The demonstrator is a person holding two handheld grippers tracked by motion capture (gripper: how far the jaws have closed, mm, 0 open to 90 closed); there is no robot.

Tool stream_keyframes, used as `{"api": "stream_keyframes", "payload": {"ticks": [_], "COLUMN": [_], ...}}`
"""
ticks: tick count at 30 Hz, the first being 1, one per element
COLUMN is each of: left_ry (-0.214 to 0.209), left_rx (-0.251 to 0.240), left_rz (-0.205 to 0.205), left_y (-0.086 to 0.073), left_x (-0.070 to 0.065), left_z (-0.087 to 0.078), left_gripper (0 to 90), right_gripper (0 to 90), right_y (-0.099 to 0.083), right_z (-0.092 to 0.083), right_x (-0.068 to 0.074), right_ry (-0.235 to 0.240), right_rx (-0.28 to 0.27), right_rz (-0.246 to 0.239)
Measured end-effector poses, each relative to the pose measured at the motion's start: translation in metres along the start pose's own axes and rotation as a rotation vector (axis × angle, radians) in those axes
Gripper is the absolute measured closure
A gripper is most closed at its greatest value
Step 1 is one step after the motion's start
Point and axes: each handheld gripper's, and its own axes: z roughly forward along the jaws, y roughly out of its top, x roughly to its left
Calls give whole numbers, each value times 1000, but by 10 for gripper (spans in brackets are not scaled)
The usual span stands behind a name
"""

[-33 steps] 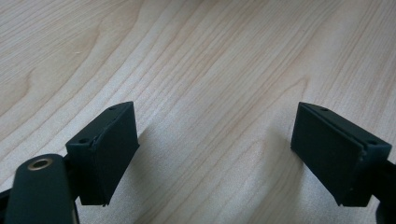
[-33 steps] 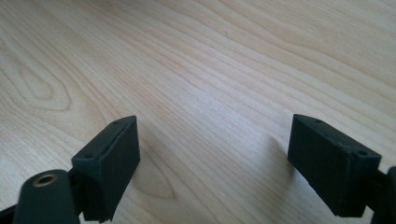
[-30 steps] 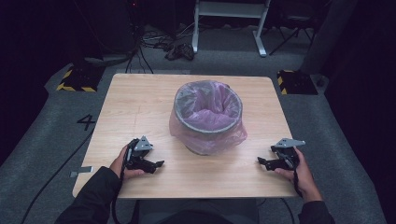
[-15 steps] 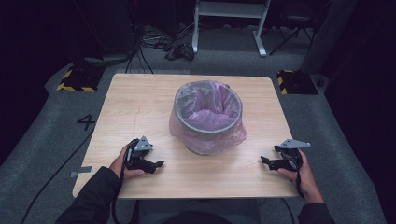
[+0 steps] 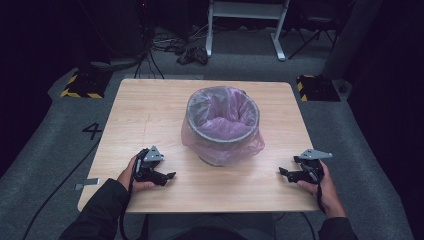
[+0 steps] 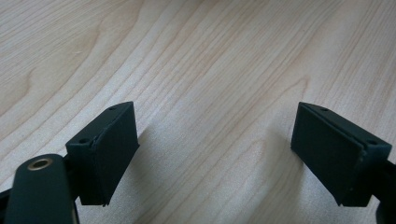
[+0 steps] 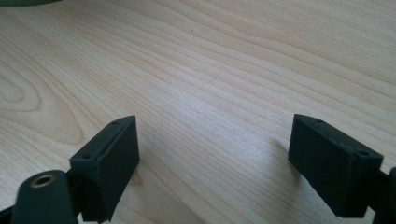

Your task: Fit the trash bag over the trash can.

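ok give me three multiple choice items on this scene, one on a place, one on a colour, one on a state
1. Where does the bin stand?
A. at the table's middle
B. on the floor
C. at the table's near left corner

2. What colour is the bag lining the bin?
A. black
B. pale purple
C. yellow

3. How do the jaws of the left gripper stand?
A. shut on the bag
B. shut on nothing
C. open, with nothing between them

Answers:
1 A: in the high view the bin sits mid table, between the two grippers.
2 B: the film over the rim is see-through purple.
3 C: the left gripper view has bare wood between the parted jaws.
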Motion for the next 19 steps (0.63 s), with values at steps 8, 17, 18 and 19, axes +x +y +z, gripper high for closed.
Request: {"api": "stream_keyframes", "payload": {"ticks": [8,17,18,19], "left_ry": [-1,0,1,1], "left_rx": [1,1,1,1], "left_rz": [3,2,2,2], "left_y": [0,0,0,0], "left_x": [0,0,0,0], "left_z": [0,0,0,0], "left_gripper": [146,145,145,145], "right_gripper": [162,163,163,163], "right_y": [0,0,0,0], "right_z": [0,0,0,0], "right_x": [0,1,1,0], "right_ry": [0,3,3,4], "right_rx": [0,-1,-1,-1], "right_rz": [0,-3,-4,-4]}}
